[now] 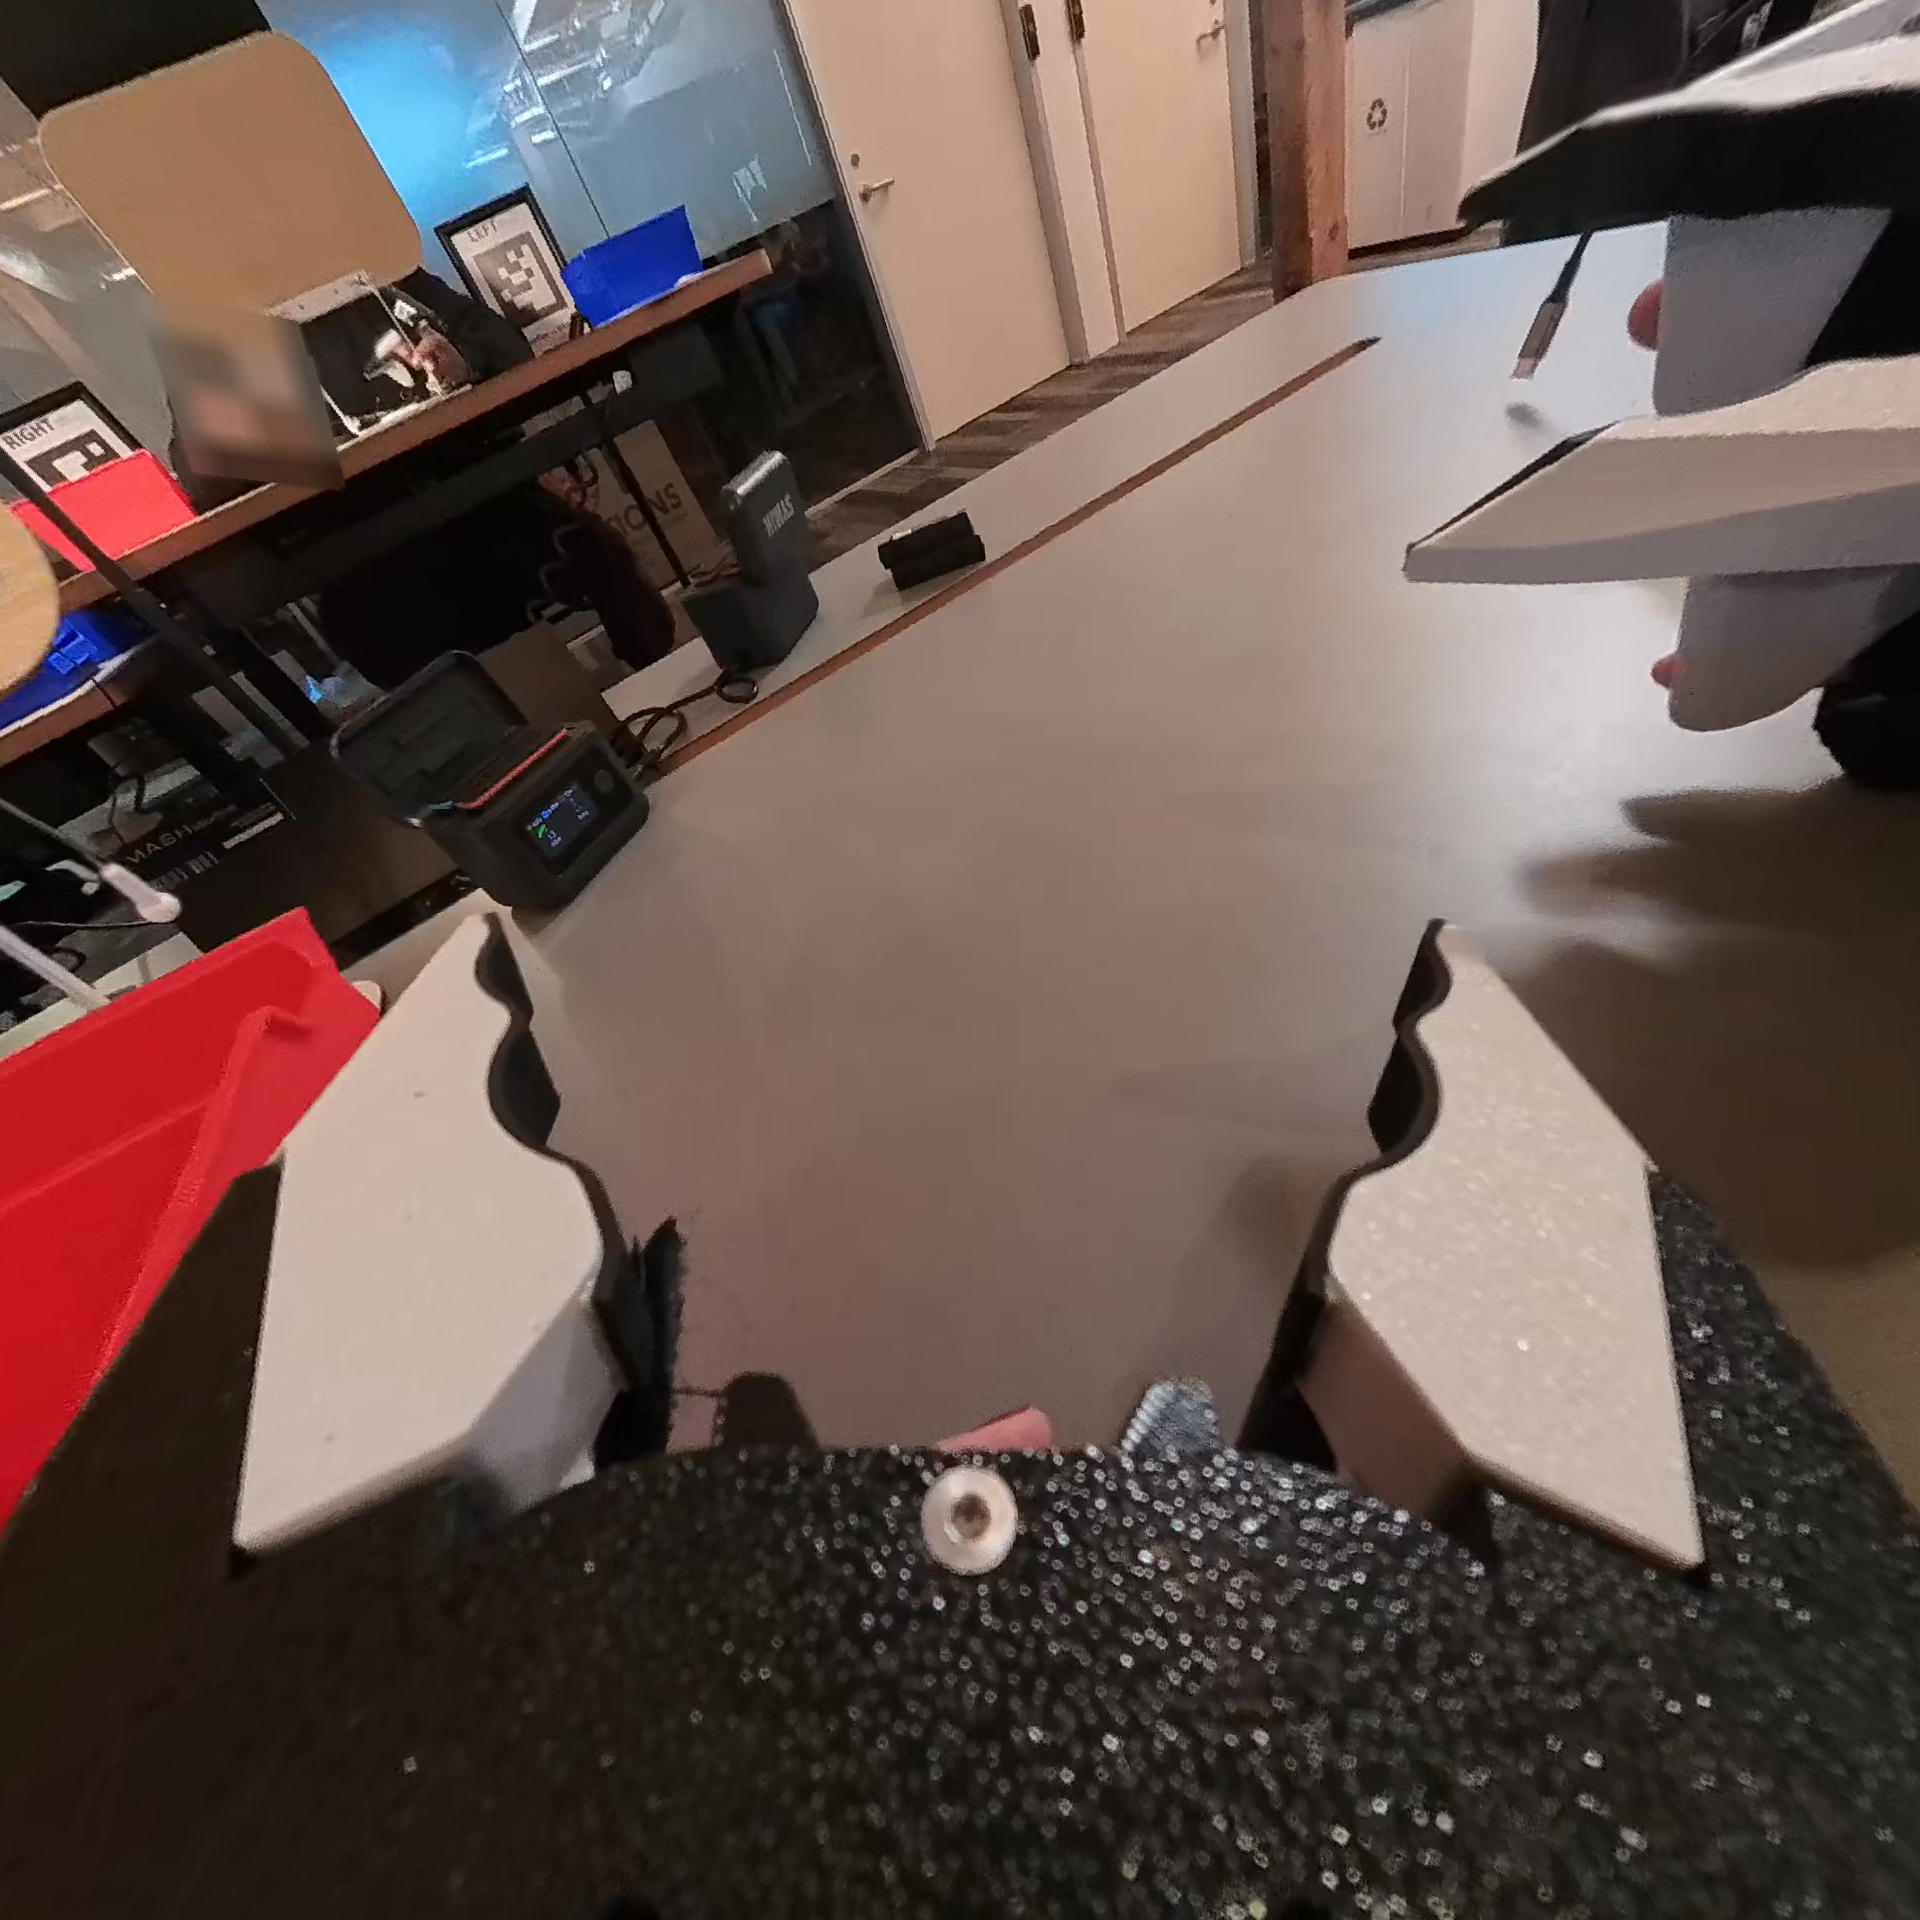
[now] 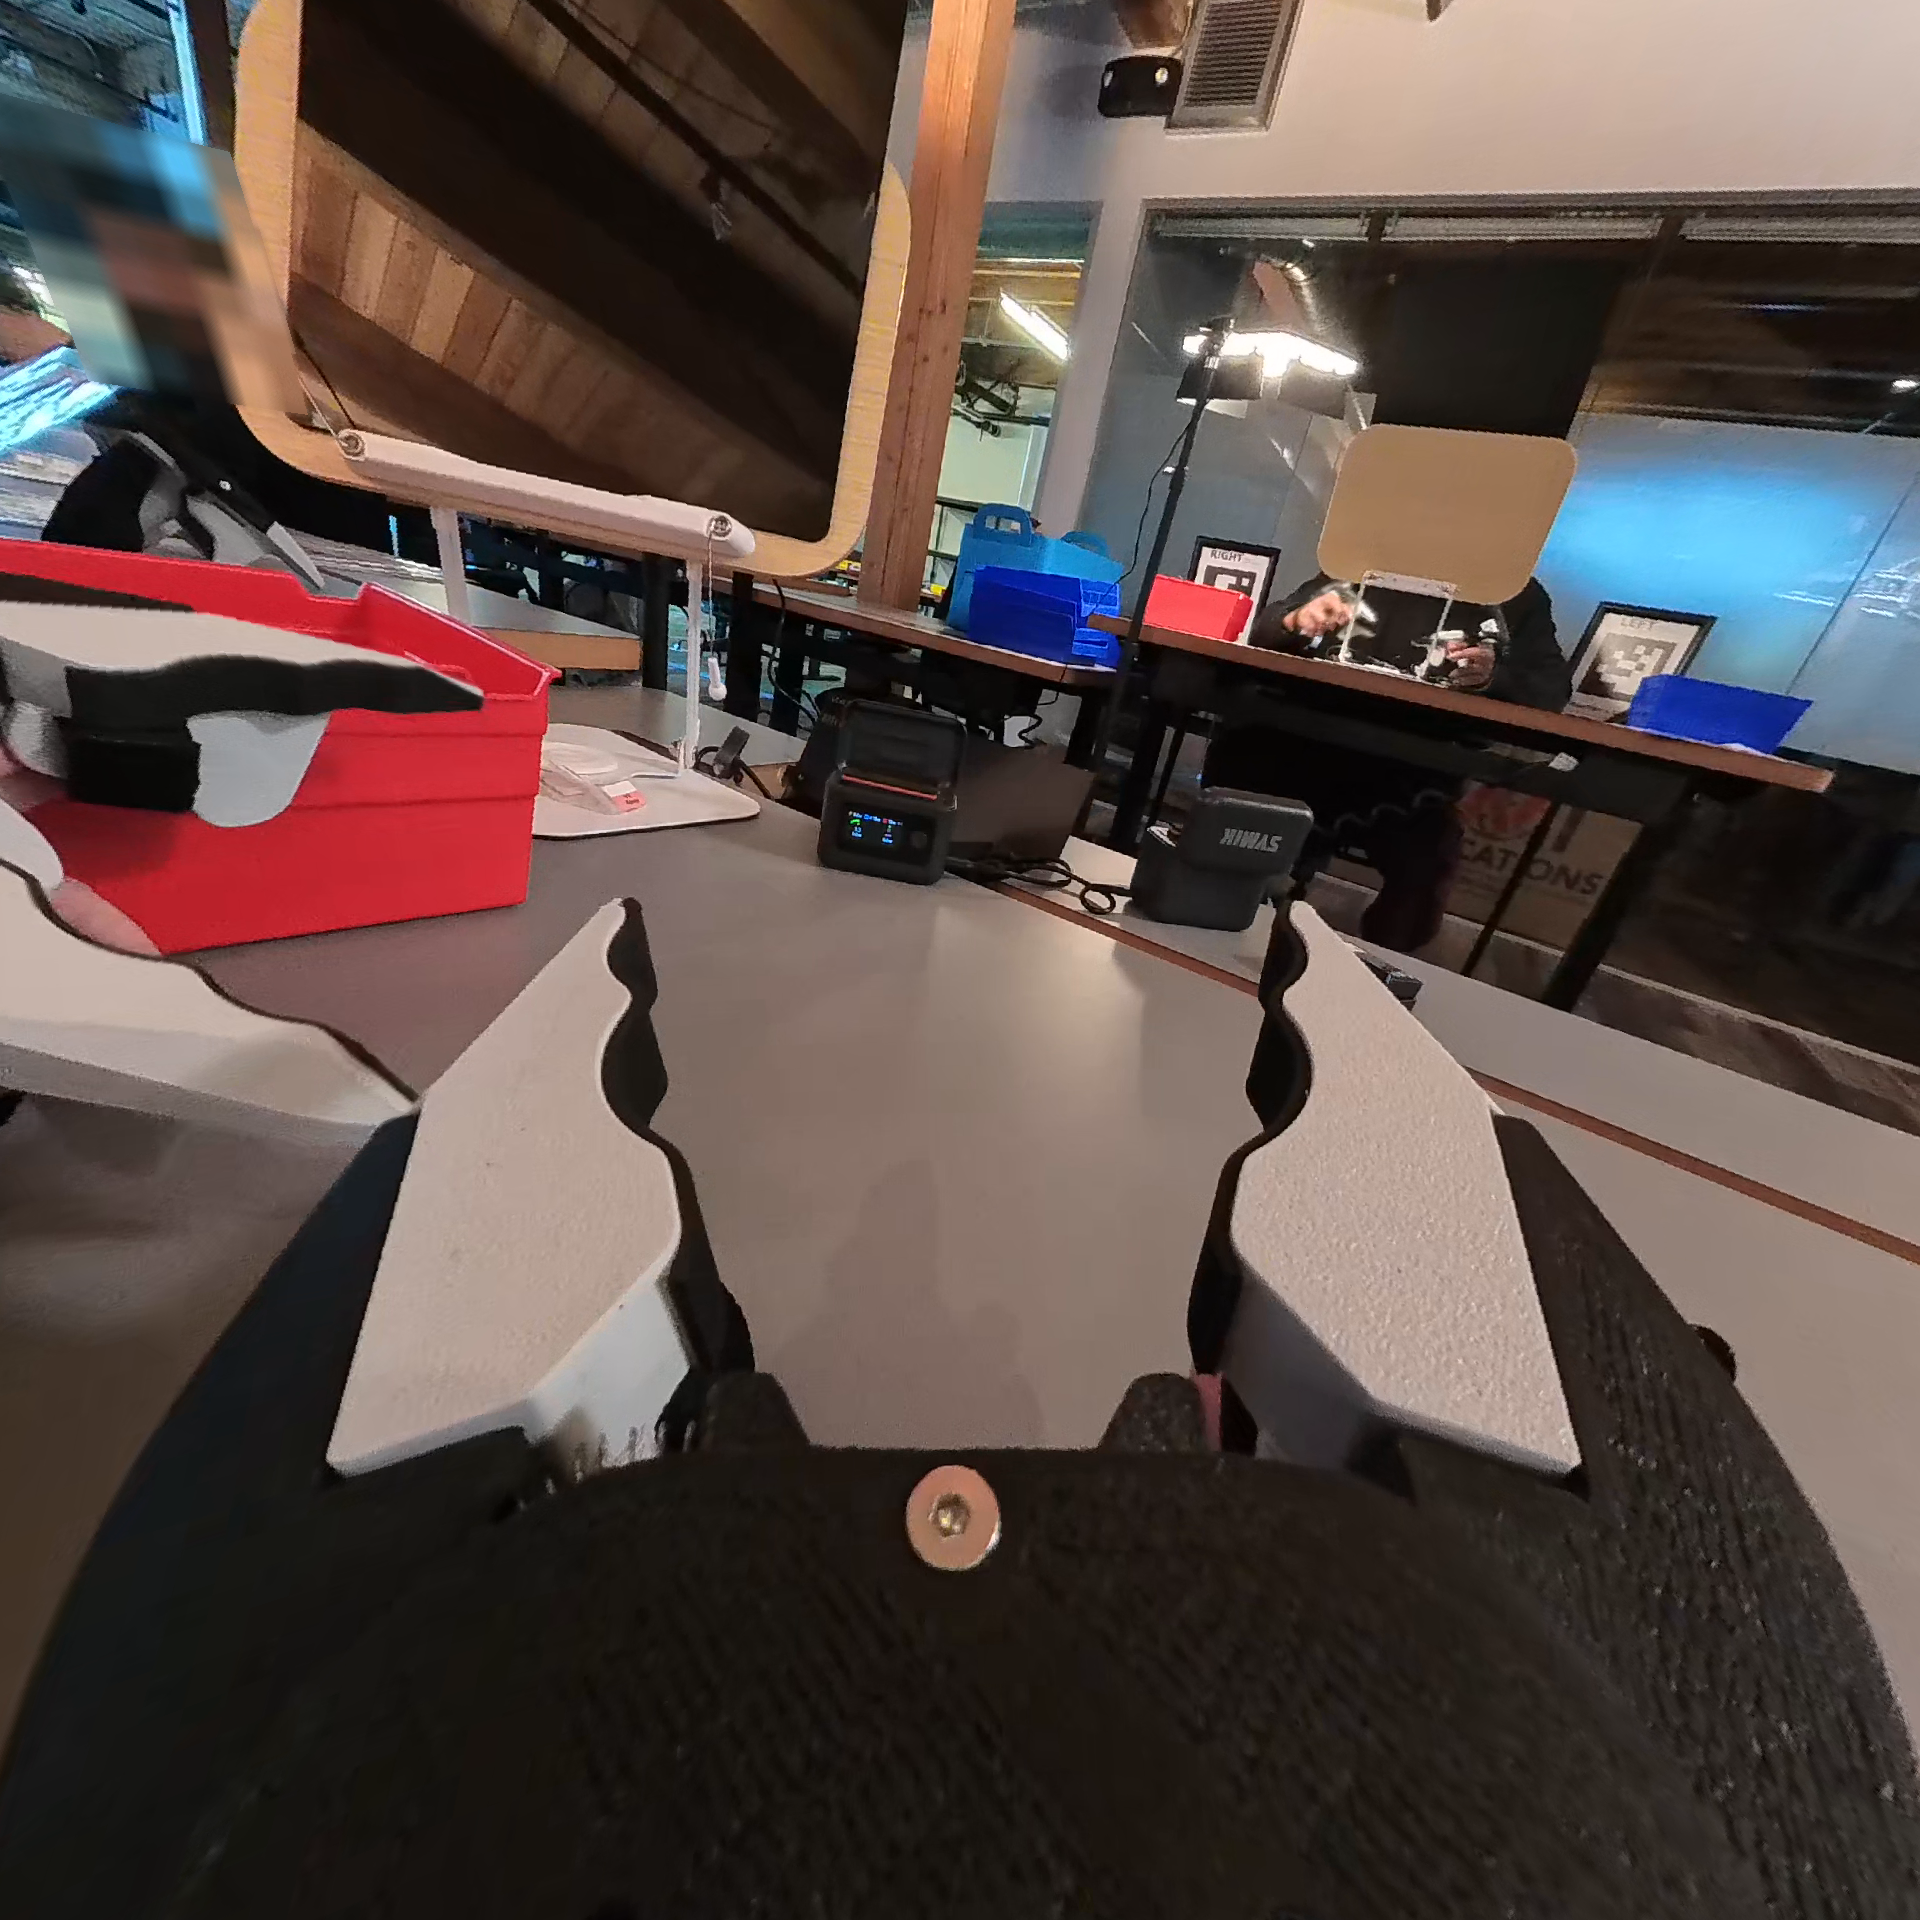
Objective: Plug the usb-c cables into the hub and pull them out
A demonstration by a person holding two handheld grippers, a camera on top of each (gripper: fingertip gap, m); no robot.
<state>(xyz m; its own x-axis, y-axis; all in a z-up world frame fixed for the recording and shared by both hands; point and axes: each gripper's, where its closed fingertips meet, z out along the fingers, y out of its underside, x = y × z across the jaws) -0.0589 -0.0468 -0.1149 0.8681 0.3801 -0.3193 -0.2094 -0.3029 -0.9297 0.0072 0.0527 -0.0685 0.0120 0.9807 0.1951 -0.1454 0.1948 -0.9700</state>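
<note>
My left gripper (image 1: 966, 1039) is open and empty, low over the grey table (image 1: 1039, 831). My right gripper (image 2: 956, 925) is open and empty too, with only bare table between its fingers. In the left wrist view the right gripper (image 1: 1455, 384) shows at the upper right, turned on its side. A dark USB-C cable with a metal plug (image 1: 1543, 332) hangs just beyond it, above the table; I cannot tell what holds it. A small black block (image 1: 930, 545) lies farther out on the table; I cannot tell if it is the hub. The left gripper (image 2: 442, 894) shows at the left edge of the right wrist view.
A red bin (image 2: 364, 810) stands at the table's left (image 1: 125, 1143). A black power box with a lit screen (image 1: 551, 821) and a grey charger (image 1: 758, 582) with a cord sit along the far edge. A mirror on a white stand (image 2: 582, 260) is behind the bin. A person sits at a farther table.
</note>
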